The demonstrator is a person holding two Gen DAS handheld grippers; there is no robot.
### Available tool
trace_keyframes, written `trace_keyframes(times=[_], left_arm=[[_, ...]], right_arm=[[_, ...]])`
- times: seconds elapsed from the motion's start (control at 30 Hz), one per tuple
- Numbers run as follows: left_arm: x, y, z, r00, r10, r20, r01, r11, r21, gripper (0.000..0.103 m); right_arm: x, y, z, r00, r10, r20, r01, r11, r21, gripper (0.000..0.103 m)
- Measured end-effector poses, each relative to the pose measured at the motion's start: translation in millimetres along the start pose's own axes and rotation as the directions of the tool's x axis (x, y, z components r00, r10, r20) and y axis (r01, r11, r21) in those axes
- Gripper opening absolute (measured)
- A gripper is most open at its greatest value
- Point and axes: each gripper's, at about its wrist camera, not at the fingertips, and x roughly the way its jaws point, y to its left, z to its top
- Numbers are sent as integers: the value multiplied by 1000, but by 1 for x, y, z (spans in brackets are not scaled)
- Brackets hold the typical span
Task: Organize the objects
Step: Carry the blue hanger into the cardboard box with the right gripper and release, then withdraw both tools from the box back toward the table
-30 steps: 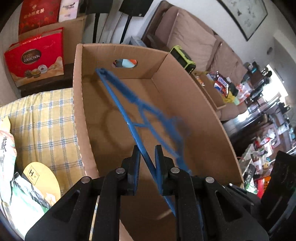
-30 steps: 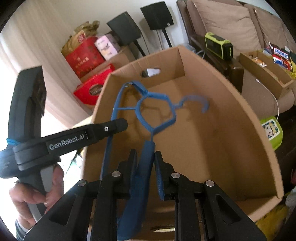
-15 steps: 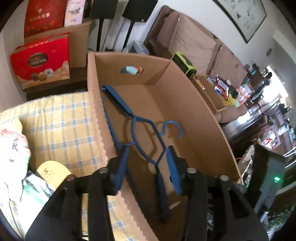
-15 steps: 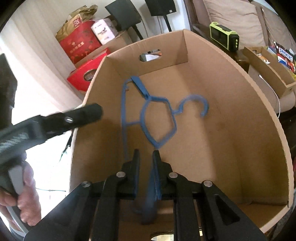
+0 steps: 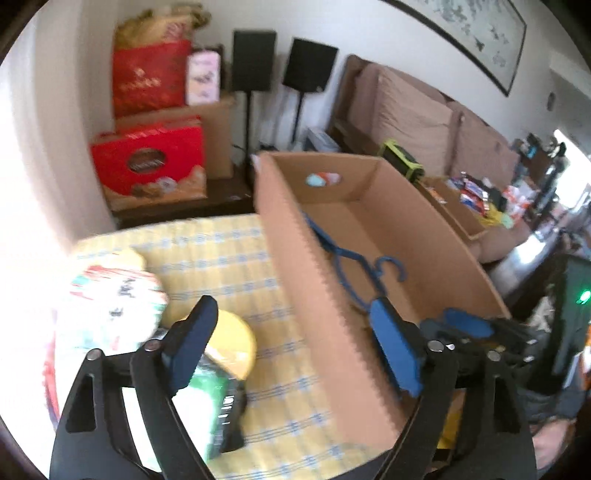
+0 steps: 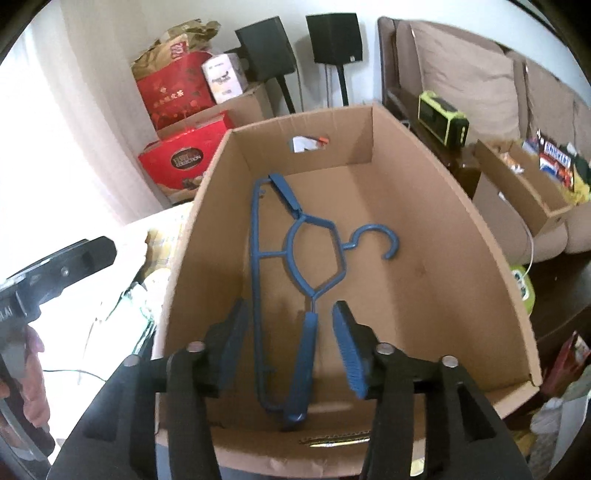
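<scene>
A blue plastic hanger [image 6: 284, 194] lies flat on the floor of an open cardboard box [image 6: 424, 184]. My right gripper [image 6: 290, 304] hovers over the box's near end. Its jaws are opening, and the hanger's near arm lies between them without the pads pressing on it. In the left wrist view the hanger [image 5: 354, 273] shows inside the box [image 5: 314, 288]. My left gripper [image 5: 295, 343] straddles the box's left wall, jaws opening wide, with nothing held. The left gripper [image 6: 62, 266] also shows at the left edge of the right wrist view, in a person's hand.
A yellow checked cloth [image 5: 221, 251] beside the box carries a white and green packet [image 5: 110, 295] and a yellow round lid [image 5: 232, 339]. Red gift boxes [image 5: 147, 166], speakers [image 6: 332, 33] and a sofa [image 6: 461, 74] stand behind. A snack tray [image 6: 524, 184] sits to the right.
Both grippers let go of the hanger, which dropped flat onto the box floor. The left gripper pulled back and left, over the box wall, and opened wide. The right gripper opened.
</scene>
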Motion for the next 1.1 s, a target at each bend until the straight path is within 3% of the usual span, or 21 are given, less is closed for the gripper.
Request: trace_keyframes(times=[0.13, 0.5, 0.7, 0.87, 1.1], left_arm=[[-14, 9, -11, 999, 27, 29, -27, 1000, 12, 93], [-38, 19, -30, 995, 74, 65, -75, 997, 22, 96], [-46, 34, -37, 997, 61, 57, -58, 997, -47, 99], [-51, 43, -42, 997, 67, 42, -64, 995, -71, 103], [-68, 60, -50, 990, 113, 82, -107, 992, -69, 103]], right_arm=[[-4, 9, -1, 1000, -5, 10, 5, 1000, -25, 62], [-25, 35, 4, 998, -15, 67, 20, 997, -76, 85], [-34, 43, 6, 995, -24, 96, 33, 995, -92, 100], [-38, 53, 6, 994, -18, 104, 29, 993, -111, 102], [-41, 78, 0, 995, 0, 102, 19, 984, -179, 102]])
